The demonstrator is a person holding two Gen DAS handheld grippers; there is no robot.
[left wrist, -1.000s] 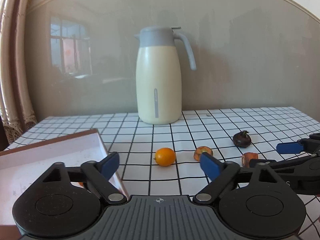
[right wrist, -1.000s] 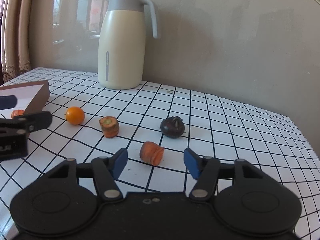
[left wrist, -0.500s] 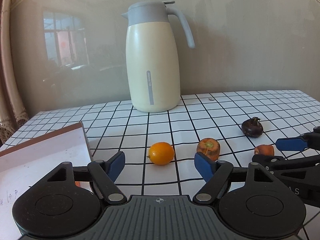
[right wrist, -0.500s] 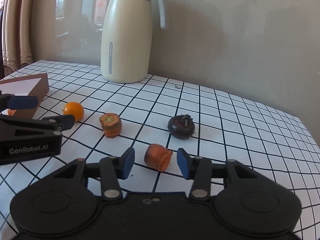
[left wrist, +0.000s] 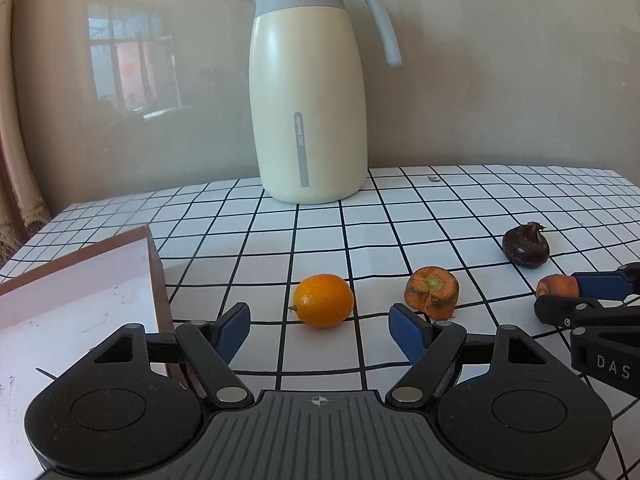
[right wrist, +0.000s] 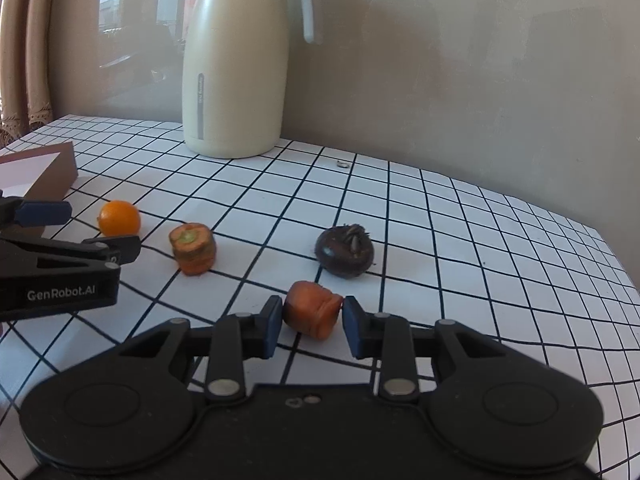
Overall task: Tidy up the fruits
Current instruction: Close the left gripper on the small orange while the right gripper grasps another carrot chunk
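Observation:
A small orange citrus fruit (left wrist: 324,300) lies on the checked tablecloth just ahead of my left gripper (left wrist: 318,320), which is open with nothing between its blue pads. My right gripper (right wrist: 310,320) is closing, and both pads press on a cut carrot piece (right wrist: 311,306) that rests on the cloth. A second carrot stub (right wrist: 194,248) with a green top lies between the two fruits. A dark, round fruit (right wrist: 344,252) sits just beyond the held carrot piece. The left wrist view shows the right gripper's fingers (left wrist: 600,284) at the far right edge.
An open cardboard box (left wrist: 80,292) with a white inside stands at the left, right beside my left gripper. A tall cream jug (left wrist: 308,100) with a grey lid stands at the back by the wall. The table's right edge (right wrist: 616,280) is near.
My right gripper's pads have come together on the carrot piece. My left gripper has moved closer to the orange fruit and narrowed slightly; the box has slid further left in its view.

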